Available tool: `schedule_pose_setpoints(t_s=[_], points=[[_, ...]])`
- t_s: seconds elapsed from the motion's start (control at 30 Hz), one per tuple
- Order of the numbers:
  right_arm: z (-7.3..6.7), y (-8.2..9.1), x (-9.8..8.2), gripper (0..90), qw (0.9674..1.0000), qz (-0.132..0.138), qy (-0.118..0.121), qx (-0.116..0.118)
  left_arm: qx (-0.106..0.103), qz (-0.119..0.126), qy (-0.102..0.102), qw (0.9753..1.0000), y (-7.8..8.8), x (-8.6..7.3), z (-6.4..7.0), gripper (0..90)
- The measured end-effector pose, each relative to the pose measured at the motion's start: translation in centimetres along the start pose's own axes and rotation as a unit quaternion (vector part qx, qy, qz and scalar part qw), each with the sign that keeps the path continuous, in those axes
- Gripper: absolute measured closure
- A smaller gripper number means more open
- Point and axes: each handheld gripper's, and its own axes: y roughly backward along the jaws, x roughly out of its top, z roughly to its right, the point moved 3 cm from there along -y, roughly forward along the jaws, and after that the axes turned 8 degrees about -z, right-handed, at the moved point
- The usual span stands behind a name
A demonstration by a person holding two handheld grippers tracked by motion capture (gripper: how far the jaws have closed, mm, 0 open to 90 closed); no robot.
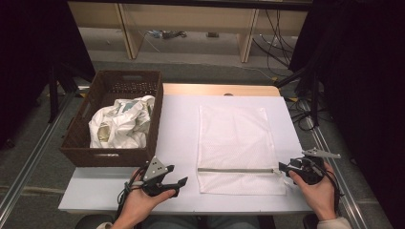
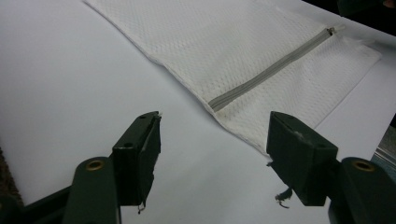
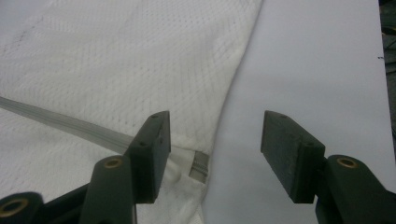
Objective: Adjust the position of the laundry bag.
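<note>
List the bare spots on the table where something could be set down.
One strip runs between the basket and the mesh bag. Another lies along the table's near edge, by the left tool. The narrow right margin holds the right tool. The basket is crowded with cloth.

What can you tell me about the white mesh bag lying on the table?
The mesh bag is white, netted fabric, rectangular and flat on the white table, right of the basket. A grey zipper runs across near its front edge, closed, the pull at the right end beside the open right gripper. Nothing grips it.
</note>
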Motion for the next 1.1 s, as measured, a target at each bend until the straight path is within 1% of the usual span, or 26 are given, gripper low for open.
schedule_pose_setpoints(t_s=[0.03,0.07,0.2,0.23,0.3,0.37,0.4,0.47,0.5,0.53,0.57,0.63,0.67,0.7,0.73,0.77,0.8,0.83,0.87,0.9,0.93,0.97,1.0,1.03,1.07,1.1], points=[[0.2,-0.1,0.0,43.8,0.9998,-0.005,0.015,0.009,-0.004,-0.002,0.000,1.0000,-0.1,0.0,0.0,35.8],[0.3,-0.1,0.1,43.8,0.9999,0.002,0.016,-0.005,-0.003,-0.004,0.001,1.0000,-0.2,0.0,0.0,36.2],[0.8,-0.1,0.1,44.9,0.9996,0.008,0.025,-0.010,-0.005,-0.008,0.005,0.9999,-0.5,-0.1,-0.1,37.2],[0.5,-0.1,0.0,45.5,0.9999,0.006,-0.003,-0.011,-0.006,-0.008,0.004,0.9999,-0.6,-0.1,-0.1,37.5],[0.5,0.0,0.0,46.2,0.9999,0.006,-0.006,-0.006,-0.004,-0.018,-0.007,0.9998,-0.4,-0.3,-0.1,38.0],[0.5,0.0,0.1,46.4,1.0000,0.003,-0.005,-0.008,-0.003,-0.018,-0.006,0.9998,-0.3,-0.4,-0.1,38.1],[0.6,0.1,0.2,46.4,0.9998,0.006,0.012,-0.016,0.002,-0.016,-0.001,0.9999,-0.3,-0.4,-0.1,38.1],[0.2,0.1,0.1,46.7,0.9999,0.004,-0.001,-0.014,0.003,-0.015,0.001,0.9999,-0.2,-0.4,-0.1,38.3],[0.4,0.2,0.3,46.8,0.9993,0.011,0.022,-0.028,0.004,-0.013,-0.001,0.9999,-0.2,-0.4,-0.1,38.3],[0.2,0.2,0.3,47.1,0.9996,0.007,0.013,-0.022,0.004,-0.024,-0.008,0.9997,-0.1,-0.5,-0.2,38.3],[0.3,0.2,0.3,47.3,0.9995,0.007,0.015,-0.026,0.004,-0.017,0.002,0.9998,-0.2,-0.4,0.0,38.3],[0.1,0.2,0.2,47.8,0.9998,0.006,-0.001,-0.021,-0.001,-0.020,0.002,0.9998,-0.2,-0.3,0.1,38.2],[0.4,0.3,0.6,52.4,0.9994,-0.016,0.020,-0.025,-0.010,-0.063,-0.009,0.9979,-0.2,-0.2,0.1,37.3],[0.3,0.5,0.9,54.0,0.9987,-0.042,0.020,-0.023,-0.012,-0.082,-0.015,0.9964,0.0,-0.1,0.1,37.4],[0.3,0.5,0.9,54.0,0.9987,-0.042,0.020,-0.023,-0.012,-0.082,-0.015,0.9964,0.0,-0.1,0.1,37.8],[0.5,0.8,1.3,57.5,0.9950,-0.090,0.027,-0.033,-0.013,-0.096,-0.008,0.9953,0.0,0.2,0.0,38.2],[0.5,0.8,1.3,57.5,0.9950,-0.090,0.027,-0.033,-0.017,-0.102,-0.006,0.9946,-0.1,0.4,-0.1,38.2],[0.2,0.9,1.7,60.2,0.9864,-0.162,0.014,-0.026,-0.023,-0.116,-0.010,0.9929,-0.4,0.9,-0.4,38.2],[0.3,0.8,1.9,60.3,0.9829,-0.181,0.020,-0.031,-0.022,-0.124,-0.002,0.9920,-0.7,1.1,-0.5,38.3],[0.3,0.8,1.9,60.3,0.9829,-0.181,0.020,-0.031,-0.022,-0.124,-0.002,0.9920,-0.7,1.1,-0.5,38.5],[0.0,0.6,2.2,60.7,0.9787,-0.204,0.001,-0.022,-0.015,-0.134,-0.010,0.9909,-1.0,1.5,-0.6,38.5],[-0.1,0.2,2.8,60.2,0.9678,-0.249,-0.024,-0.030,-0.011,-0.135,-0.009,0.9907,-1.6,2.0,-0.8,38.9],[-0.1,0.2,2.8,60.2,0.9678,-0.249,-0.024,-0.030,-0.011,-0.135,-0.009,0.9907,-1.6,2.0,-0.8,39.1],[-0.1,0.0,2.9,59.4,0.9653,-0.258,-0.023,-0.032,-0.018,-0.149,-0.016,0.9886,-1.8,2.3,-0.9,39.1],[0.2,-0.3,3.3,58.0,0.9607,-0.274,-0.029,-0.037,-0.018,-0.151,-0.009,0.9883,-2.5,2.7,-1.0,39.7],[0.3,-0.3,3.4,57.6,0.9588,-0.280,-0.030,-0.035,-0.019,-0.154,-0.014,0.9877,-2.9,3.0,-1.2,40.0]])
